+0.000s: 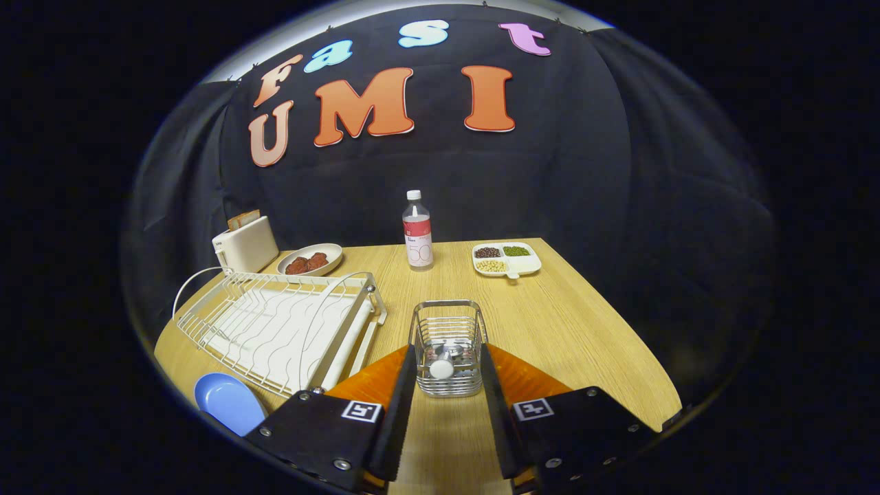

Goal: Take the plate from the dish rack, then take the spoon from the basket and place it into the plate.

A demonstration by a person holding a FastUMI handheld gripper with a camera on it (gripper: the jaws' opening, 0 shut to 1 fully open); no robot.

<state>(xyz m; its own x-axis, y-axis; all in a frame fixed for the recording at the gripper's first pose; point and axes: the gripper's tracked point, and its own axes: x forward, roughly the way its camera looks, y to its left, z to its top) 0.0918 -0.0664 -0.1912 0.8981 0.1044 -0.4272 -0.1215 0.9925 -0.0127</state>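
**Gripper view: one basket between our spread fingers, one plate off to the left**

We count one wire basket (448, 344) on the wooden table (570, 323), standing between the tips of our two fingers. Inside it we see one spoon (441, 366), its rounded end toward us, lying among a few other metal pieces too small to tell apart. Our gripper (448, 364) is released: the fingers are spread wider than the basket's near side, one along each flank, and we cannot tell whether either touches the wire. Nothing is held.

One blue plate (227, 402) lies flat on the table beside our left finger, at the near corner of the dish rack (275, 326). The single white wire rack sits on its tray, left of the basket, and carries no dishes.

Beyond the fingers we count one clear bottle (417, 232) with a white cap, upright and straight ahead past the basket. To its right lies one divided dish (506, 259) with three compartments of beans or grains. To its left sit one shallow bowl (311, 260) holding reddish-brown pieces and one white toaster (245, 244) with a slice standing in its slot.
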